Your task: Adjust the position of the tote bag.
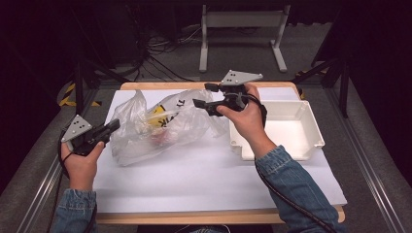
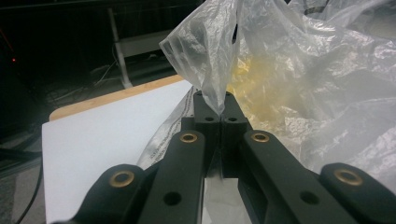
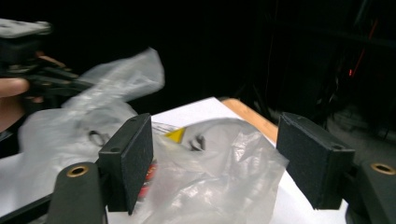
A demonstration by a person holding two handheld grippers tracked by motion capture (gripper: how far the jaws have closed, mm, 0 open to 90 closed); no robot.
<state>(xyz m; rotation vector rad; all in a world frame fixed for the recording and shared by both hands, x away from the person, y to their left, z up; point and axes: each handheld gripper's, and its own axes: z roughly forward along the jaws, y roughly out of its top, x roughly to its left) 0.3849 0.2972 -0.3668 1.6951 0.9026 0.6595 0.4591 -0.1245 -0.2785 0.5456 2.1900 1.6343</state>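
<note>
High view puts the clear plastic bag left of centre on the white sheet, with the left gripper at its left edge and the right gripper over its upper right corner. Left gripper view shows those jaws closed tight on a pinch of the bag's film at frame centre. Right gripper view has its jaws spread wide, empty, the bag lying between and below them.

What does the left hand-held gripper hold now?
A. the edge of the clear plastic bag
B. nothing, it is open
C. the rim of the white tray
A: in the left gripper view, the left hand-held gripper is closed with its jaws pinching the plastic bag.
</note>
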